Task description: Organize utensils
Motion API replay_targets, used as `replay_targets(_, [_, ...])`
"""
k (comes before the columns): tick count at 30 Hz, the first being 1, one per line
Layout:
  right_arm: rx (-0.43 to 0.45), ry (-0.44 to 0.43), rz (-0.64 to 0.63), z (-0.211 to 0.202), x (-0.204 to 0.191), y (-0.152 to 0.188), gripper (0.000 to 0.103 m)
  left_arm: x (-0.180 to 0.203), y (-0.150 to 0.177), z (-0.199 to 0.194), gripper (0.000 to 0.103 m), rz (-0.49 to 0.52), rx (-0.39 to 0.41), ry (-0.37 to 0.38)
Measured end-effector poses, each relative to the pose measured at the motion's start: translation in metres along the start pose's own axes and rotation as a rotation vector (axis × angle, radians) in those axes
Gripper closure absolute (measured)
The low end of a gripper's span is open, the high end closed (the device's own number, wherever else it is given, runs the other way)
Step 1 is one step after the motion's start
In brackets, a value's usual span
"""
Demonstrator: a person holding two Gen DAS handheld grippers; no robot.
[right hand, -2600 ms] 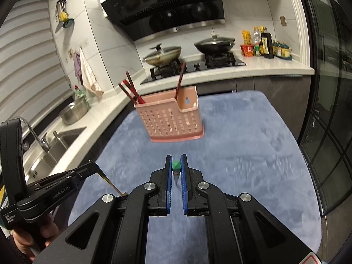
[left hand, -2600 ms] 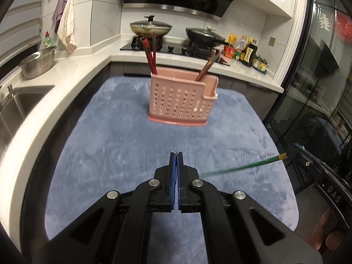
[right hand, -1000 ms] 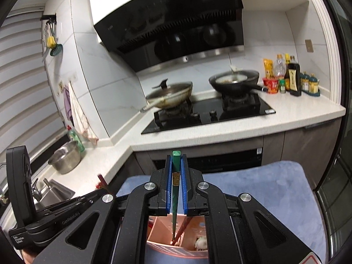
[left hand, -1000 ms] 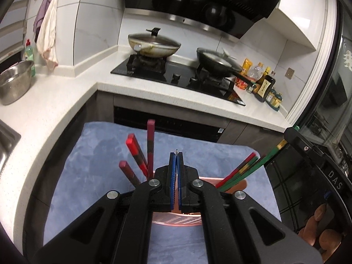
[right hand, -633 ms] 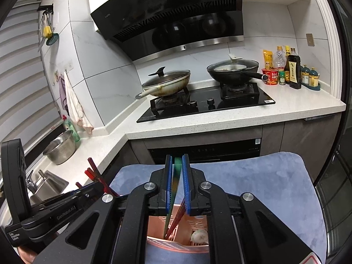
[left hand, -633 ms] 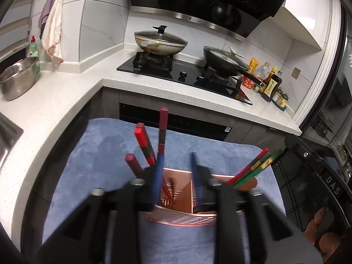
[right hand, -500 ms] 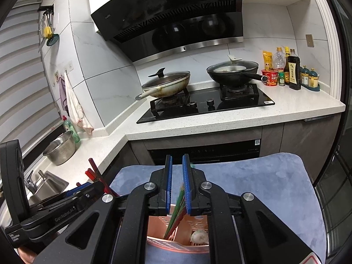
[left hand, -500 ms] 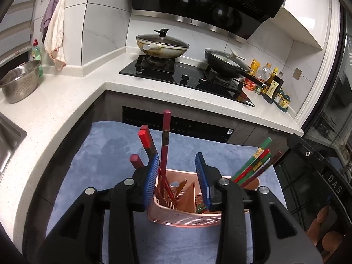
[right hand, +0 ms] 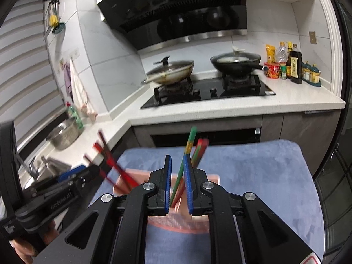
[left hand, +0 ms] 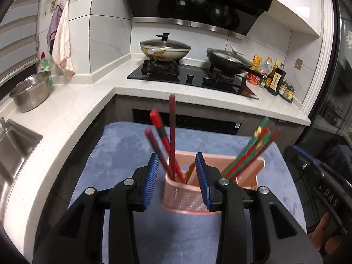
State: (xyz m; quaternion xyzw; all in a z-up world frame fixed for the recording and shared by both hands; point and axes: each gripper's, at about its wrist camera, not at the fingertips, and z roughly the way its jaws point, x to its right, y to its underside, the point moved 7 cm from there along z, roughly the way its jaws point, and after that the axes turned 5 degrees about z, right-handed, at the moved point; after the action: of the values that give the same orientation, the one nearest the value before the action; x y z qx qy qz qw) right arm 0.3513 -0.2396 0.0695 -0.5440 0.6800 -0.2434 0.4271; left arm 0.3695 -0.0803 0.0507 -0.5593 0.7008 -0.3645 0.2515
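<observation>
A pink slotted caddy stands on a blue mat. Red chopsticks lean in its left compartment, and green and red ones in its right. My left gripper hangs open just above the caddy's near side, with nothing held. In the right wrist view, my right gripper is over the caddy and its jaws are opening. A green chopstick stands free between them, its lower end down in the caddy. The left gripper shows at the left there.
Behind the mat runs a white counter with a hob and two lidded pans. A steel bowl and a sink are on the left. Sauce bottles stand at the right, beside a dark glass door.
Both grippers came over the caddy shut on a chopstick each. Both jaws have since parted, the left widely, and a dark red and a green chopstick now stand in the caddy.
</observation>
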Motion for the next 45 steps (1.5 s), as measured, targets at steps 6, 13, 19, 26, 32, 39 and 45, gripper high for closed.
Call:
replay_targets(6, [-0.069, 0.015, -0.041, -0.019, -0.005, 0.049, 0.090, -0.002, 0.029, -0.020, 0.070, 0.012, -0.024, -0.016])
replay_targets(13, [-0.131, 0.024, -0.030, -0.047, -0.009, 0.090, 0.079, -0.001, 0.060, -0.048, 0.063, 0.029, -0.046, -0.050])
replay_targets(19, [-0.142, 0.048, -0.051, -0.071, -0.015, 0.119, 0.074, 0.002, 0.086, -0.069, 0.059, 0.048, -0.066, -0.080])
replay_targets(26, [-0.164, 0.072, -0.042, -0.089, -0.017, 0.143, 0.070, 0.003, 0.108, -0.083, 0.052, 0.050, -0.101, -0.116])
replay_targets(32, [-0.163, 0.104, -0.071, -0.099, -0.020, 0.152, 0.062, 0.000, 0.120, -0.091, 0.041, 0.037, -0.113, -0.135])
replay_targets(39, [-0.164, 0.130, -0.078, -0.105, -0.018, 0.160, 0.050, 0.001, 0.130, -0.097, 0.028, 0.058, -0.111, -0.171])
replay_targets(45, [-0.180, 0.159, -0.079, -0.106, -0.014, 0.167, 0.050, 0.003, 0.139, -0.096, 0.022, 0.071, -0.128, -0.173])
